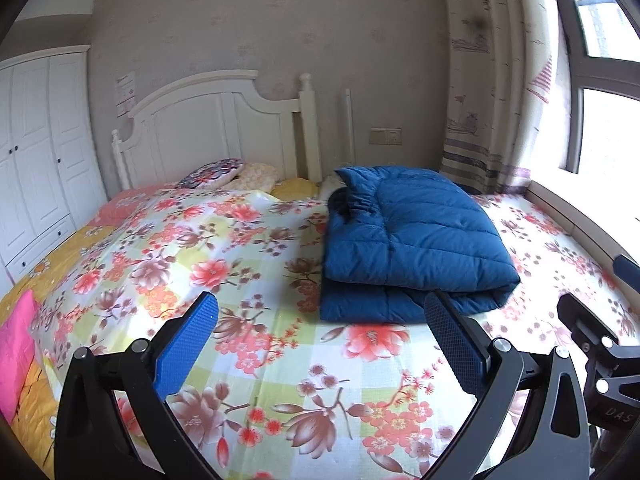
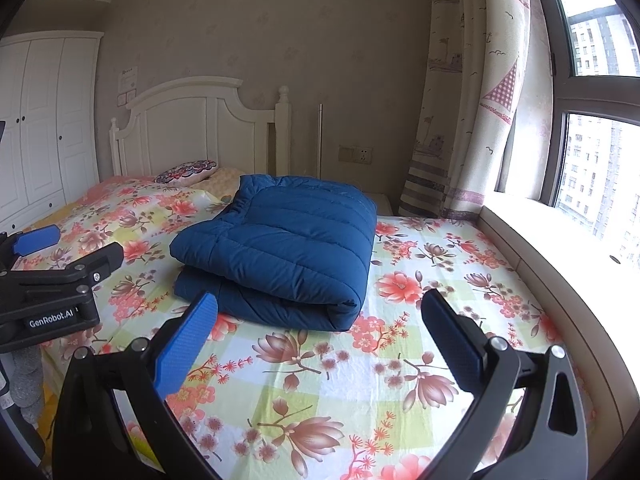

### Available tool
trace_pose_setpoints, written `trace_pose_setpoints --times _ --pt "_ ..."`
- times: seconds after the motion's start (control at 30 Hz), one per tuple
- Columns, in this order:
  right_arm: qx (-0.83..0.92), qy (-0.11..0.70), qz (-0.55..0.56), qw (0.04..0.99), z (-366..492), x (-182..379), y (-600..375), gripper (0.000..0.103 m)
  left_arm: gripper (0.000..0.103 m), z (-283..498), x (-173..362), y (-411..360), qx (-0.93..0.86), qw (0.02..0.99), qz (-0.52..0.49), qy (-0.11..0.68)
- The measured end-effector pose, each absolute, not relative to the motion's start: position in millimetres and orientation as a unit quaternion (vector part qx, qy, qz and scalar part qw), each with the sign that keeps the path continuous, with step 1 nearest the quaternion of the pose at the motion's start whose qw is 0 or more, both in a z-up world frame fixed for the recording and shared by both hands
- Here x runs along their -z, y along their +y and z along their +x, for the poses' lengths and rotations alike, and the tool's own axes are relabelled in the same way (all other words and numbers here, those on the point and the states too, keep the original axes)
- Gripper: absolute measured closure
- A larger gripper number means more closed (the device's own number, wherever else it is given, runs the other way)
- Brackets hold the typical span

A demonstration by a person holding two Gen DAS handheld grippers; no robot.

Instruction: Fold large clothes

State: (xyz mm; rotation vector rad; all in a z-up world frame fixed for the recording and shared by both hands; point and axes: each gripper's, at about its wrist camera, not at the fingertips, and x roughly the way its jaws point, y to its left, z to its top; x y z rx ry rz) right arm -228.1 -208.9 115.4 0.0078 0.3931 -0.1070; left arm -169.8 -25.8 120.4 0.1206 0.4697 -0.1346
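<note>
Blue coat [image 1: 412,240], puffy quilted nylon w/ stitched channels, lies folded into a thick rounded bundle on the bed [image 1: 260,360], toward the window side. Top layer bulges over a flatter lower layer; gathered elastic edge shows at its far left corner.

Left gripper [image 1: 320,312]: jaws wide, nothing between them, hanging over the sheet near the coat's front edge; right pad overlaps the coat's near corner in view, contact can't be told. Fingers [image 1: 188,344] carry blue pads w/ fine dimpled texture on black arms.

Right gripper [image 2: 318,312]: jaws wide too, empty, just short of the coat's [image 2: 280,240] folded front. Same blue textured pads [image 2: 184,344].

Sheet [image 2: 360,380] is smooth thin cotton, pale green/white checks w/ coral and brown blossoms, lightly wrinkled. White panelled headboard [image 1: 208,124] w/ turned posts at the far end; patterned cushion [image 1: 212,172] against it. Striped curtain [image 1: 488,80] hangs by the window [image 2: 592,140]. White wardrobe [image 1: 36,152] at far left.
</note>
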Motion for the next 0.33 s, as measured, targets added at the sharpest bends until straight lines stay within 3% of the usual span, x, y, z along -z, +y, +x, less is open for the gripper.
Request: trace_pose_setpoints --times 0.13,0.33 --pt "0.052 0.205 0.004 0.977 -224.3 -106.2 -211.6 0.002 0.004 -166.1 -110.9 -29.9 0.071 0.969 0.057 0.228" --pt "0.063 0.251 0.006 0.966 -200.8 -82.0 -247.8 0.002 0.004 -111.0 -76.6 -4.4 0.085 0.94 0.066 0.324"
